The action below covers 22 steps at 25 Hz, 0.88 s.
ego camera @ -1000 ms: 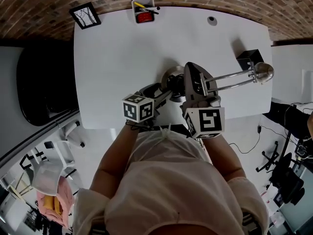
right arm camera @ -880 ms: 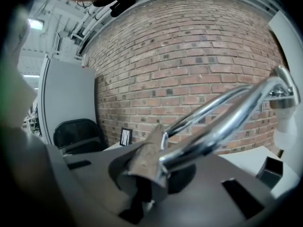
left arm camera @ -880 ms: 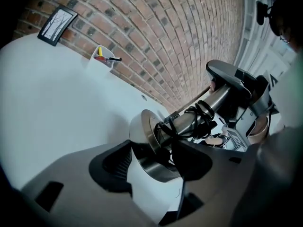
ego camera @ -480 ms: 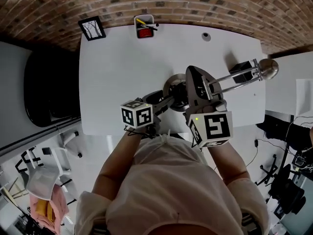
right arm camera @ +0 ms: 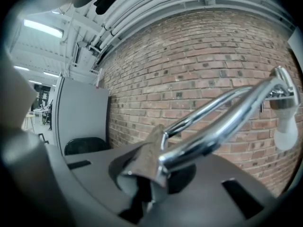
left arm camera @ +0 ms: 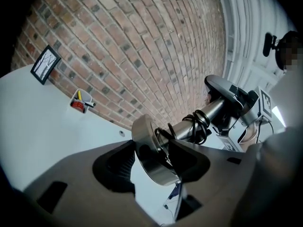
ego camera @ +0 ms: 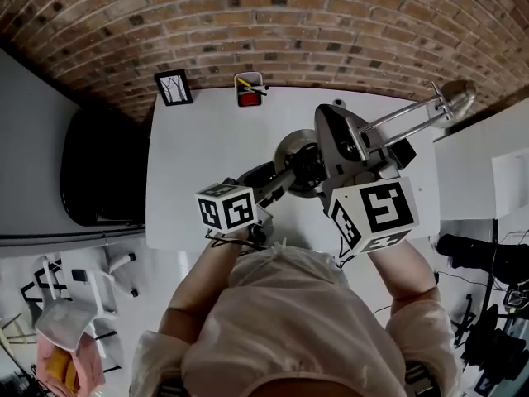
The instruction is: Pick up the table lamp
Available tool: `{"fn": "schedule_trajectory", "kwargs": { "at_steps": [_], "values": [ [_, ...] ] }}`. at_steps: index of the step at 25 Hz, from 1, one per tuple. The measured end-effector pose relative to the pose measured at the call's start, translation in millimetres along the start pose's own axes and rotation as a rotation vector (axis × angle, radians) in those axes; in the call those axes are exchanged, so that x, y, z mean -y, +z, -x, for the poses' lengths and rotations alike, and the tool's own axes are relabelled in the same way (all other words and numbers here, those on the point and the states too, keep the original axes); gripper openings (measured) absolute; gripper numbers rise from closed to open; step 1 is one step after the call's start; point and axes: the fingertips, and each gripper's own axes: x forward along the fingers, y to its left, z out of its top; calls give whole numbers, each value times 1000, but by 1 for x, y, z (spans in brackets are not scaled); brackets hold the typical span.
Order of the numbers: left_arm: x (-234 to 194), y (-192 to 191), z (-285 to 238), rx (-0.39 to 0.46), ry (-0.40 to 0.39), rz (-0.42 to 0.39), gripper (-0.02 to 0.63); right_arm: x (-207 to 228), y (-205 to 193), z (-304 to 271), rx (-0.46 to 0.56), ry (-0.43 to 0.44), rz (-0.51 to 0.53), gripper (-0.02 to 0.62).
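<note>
The table lamp is chrome, with a round base (ego camera: pixel 297 160), a double-rod arm (ego camera: pixel 405 118) and a small dome head (ego camera: pixel 457 98). It hangs tilted above the white table (ego camera: pixel 207 147). My left gripper (ego camera: pixel 285 174) has the base's rim between its jaws, which are closing, and the pads press on it. In the left gripper view the base (left arm camera: pixel 149 148) fills the gap of the left gripper (left arm camera: pixel 154 159), with a coiled black cord (left arm camera: pixel 196 124) on the stem. My right gripper (ego camera: pixel 351 143) is shut on the arm's lower end. The right gripper view shows the arm (right arm camera: pixel 227 117) running from the right gripper (right arm camera: pixel 151 174) to the head (right arm camera: pixel 284 122).
At the table's far edge stand a black picture frame (ego camera: pixel 173 87) and a white pen cup (ego camera: pixel 249 89), against a brick wall (ego camera: pixel 273 23). A black box (ego camera: pixel 402 153) sits on the table under the lamp arm. A black chair (ego camera: pixel 91 172) is left of the table.
Both grippers have risen together with the lamp. Its base has come off the table, and the head now rides higher, over the table's far right corner.
</note>
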Motion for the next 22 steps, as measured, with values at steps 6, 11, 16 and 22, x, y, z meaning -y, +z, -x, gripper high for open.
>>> {"fn": "schedule_trajectory", "kwargs": {
  "at_steps": [6, 11, 16, 22],
  "values": [
    [22, 43, 4, 58, 3, -74, 230, 5, 40, 1, 48, 6, 15, 25],
    [20, 41, 5, 57, -8, -43, 224, -2, 44, 3, 72, 4, 32, 25],
    [13, 34, 10, 55, 0, -25, 221, -1, 32, 4, 59, -3, -9, 25],
    [3, 26, 14, 39, 36, -28, 219, -11, 21, 1, 41, 7, 9, 25]
  ]
}}
